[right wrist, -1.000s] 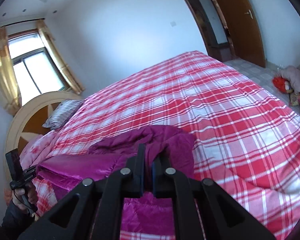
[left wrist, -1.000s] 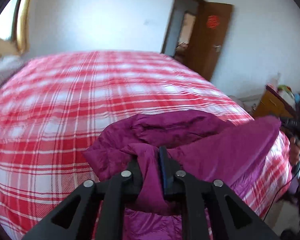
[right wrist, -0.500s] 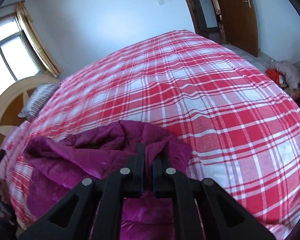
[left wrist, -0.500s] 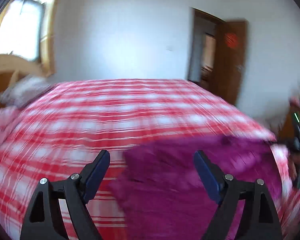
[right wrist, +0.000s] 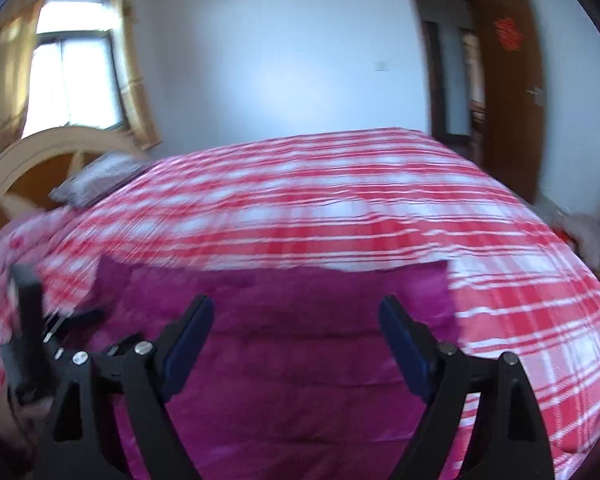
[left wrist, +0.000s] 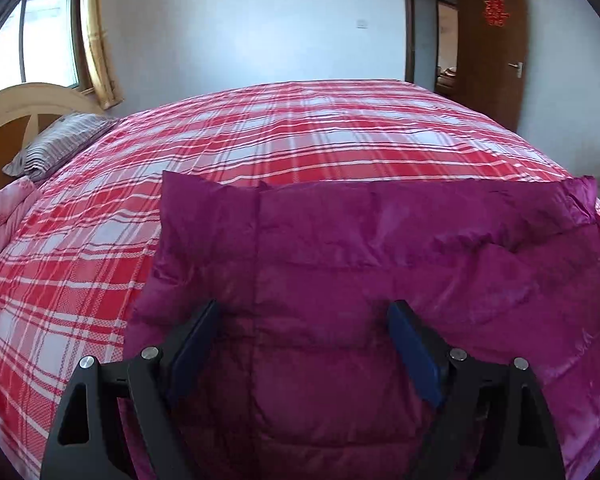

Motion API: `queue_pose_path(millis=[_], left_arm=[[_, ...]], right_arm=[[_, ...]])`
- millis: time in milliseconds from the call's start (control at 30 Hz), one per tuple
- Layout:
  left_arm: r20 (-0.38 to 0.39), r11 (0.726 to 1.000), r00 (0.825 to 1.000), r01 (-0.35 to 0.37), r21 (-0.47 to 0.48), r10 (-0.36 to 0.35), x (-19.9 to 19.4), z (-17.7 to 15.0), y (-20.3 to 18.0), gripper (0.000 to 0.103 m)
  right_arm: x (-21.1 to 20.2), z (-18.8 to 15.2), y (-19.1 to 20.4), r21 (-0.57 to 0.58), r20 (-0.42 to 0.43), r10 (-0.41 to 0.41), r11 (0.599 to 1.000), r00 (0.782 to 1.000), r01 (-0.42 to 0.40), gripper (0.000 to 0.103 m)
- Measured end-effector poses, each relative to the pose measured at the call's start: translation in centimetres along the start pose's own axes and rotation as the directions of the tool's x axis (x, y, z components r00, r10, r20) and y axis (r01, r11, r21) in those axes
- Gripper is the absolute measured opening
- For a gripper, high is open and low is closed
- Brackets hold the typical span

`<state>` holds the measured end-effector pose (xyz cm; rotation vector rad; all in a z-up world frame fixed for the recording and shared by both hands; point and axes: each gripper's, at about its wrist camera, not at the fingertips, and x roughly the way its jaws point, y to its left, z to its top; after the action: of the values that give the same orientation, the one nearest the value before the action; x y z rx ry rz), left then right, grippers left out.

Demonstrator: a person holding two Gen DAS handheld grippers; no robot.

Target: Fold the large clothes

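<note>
Dropped since earlier: 1 purple jacket (left wrist: 340, 248), now flat on plaid bed (left wrist: 260, 140). Near hem cut off, right view blurry. Left gripper (left wrist: 304, 344) wide, right gripper (right wrist: 296, 336) just sprung wide, both empty.

Right wrist view motion-blurred throughout. Purple jacket (left wrist: 360, 264) cut off at bottom and right edge in left view. Dark device (right wrist: 26, 336) at left edge blurred, unidentifiable. Headboard (left wrist: 24, 100) cropped.

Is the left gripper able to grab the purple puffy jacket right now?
Probably yes. The left gripper is open just above the purple puffy jacket, which lies flat on the red plaid bedcover, and nothing sits between them.
</note>
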<state>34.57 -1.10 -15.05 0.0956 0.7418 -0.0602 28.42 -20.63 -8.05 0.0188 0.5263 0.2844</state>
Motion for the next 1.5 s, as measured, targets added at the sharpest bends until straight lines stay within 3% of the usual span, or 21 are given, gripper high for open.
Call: queue_pose_path(millis=[133, 267, 367, 500, 633, 700, 767, 900, 967, 1033, 1133, 1233, 1333, 1400, 1500], left_arm=[[-0.016, 0.999, 1.000, -0.006, -0.033, 0.006, -0.6, 0.3, 0.4, 0.086], [0.054, 0.999, 0.998, 0.038, -0.038, -0.036, -3.5, 1.3, 0.2, 0.086], [0.111, 0.997, 0.991, 0.080, 0.010, -0.080, -5.0, 2.0, -1.1, 0.086], [0.110, 0.993, 0.993, 0.035, 0.115, -0.048, -3.1, 2.7, -3.3, 0.086], [0.043, 0.991, 0.999, 0.001, 0.132, -0.006, 1.1, 4.0, -3.9, 0.086], [0.005, 0.993, 1.000, -0.014, 0.119, 0.014, 3.0, 4.2, -3.6, 0.086], [-0.042, 0.998, 0.999, 0.013, 0.062, -0.011, 4.6, 4.1, -2.8, 0.086], [-0.038, 0.998, 0.999, 0.007, 0.058, -0.005, 5.0, 3.6, -2.9, 0.087], [-0.044, 0.999, 0.999, 0.005, 0.052, -0.002, 5.2, 3.6, -2.8, 0.087], [-0.052, 0.999, 0.999, -0.012, 0.032, 0.014, 5.2, 3.9, -2.6, 0.087], [0.004, 1.000, 1.000, -0.005, -0.011, 0.005, 3.0, 5.4, -2.4, 0.087], [0.081, 0.998, 0.996, -0.046, 0.036, 0.043, 1.9, 7.0, -3.2, 0.092], [0.013, 0.994, 0.996, -0.089, 0.070, 0.088, 5.2, 6.9, -3.4, 0.093], [-0.061, 0.998, 0.996, -0.055, 0.029, 0.057, 7.5, 6.3, -2.6, 0.093], [-0.081, 1.000, 0.996, -0.024, -0.016, 0.022, 8.2, 6.1, -1.9, 0.094]], right_arm=[[3.8, -1.0, 1.5, -0.071, -0.044, -0.056, 0.996, 0.997, 0.053, 0.084], [6.5, -0.9, -1.4, 0.020, -0.070, -0.133, 0.991, 0.989, 0.135, 0.081], [7.8, -0.5, -2.3, 0.048, -0.095, -0.153, 0.986, 0.984, 0.158, 0.081], [9.3, -0.4, -2.3, 0.044, -0.139, -0.179, 0.981, 0.974, 0.187, 0.081], [10.4, -0.6, -3.3, 0.075, -0.192, -0.206, 0.972, 0.960, 0.224, 0.081], [10.6, -0.7, -4.3, 0.116, -0.203, -0.206, 0.966, 0.957, 0.232, 0.081], [10.7, -0.9, -5.1, 0.155, -0.213, -0.191, 0.962, 0.958, 0.226, 0.081], [10.7, -0.7, -5.1, 0.170, -0.214, -0.184, 0.960, 0.959, 0.223, 0.081], [9.7, 0.0, -4.6, 0.165, -0.189, -0.205, 0.957, 0.960, 0.237, 0.079], [8.0, 1.1, -3.3, 0.167, -0.130, -0.175, 0.966, 0.976, 0.195, 0.075], [8.2, 2.5, -1.3, 0.117, -0.115, -0.120, 0.984, 0.986, 0.134, 0.063], [10.8, 2.3, -1.3, 0.082, -0.159, -0.173, 0.979, 0.972, 0.188, 0.060], [12.8, 1.2, -2.4, 0.109, -0.211, -0.175, 0.974, 0.962, 0.201, 0.060], [13.0, 0.8, -2.6, 0.117, -0.210, -0.172, 0.973, 0.962, 0.200, 0.061], [13.1, 0.6, -2.9, 0.123, -0.205, -0.167, 0.973, 0.964, 0.195, 0.062]])
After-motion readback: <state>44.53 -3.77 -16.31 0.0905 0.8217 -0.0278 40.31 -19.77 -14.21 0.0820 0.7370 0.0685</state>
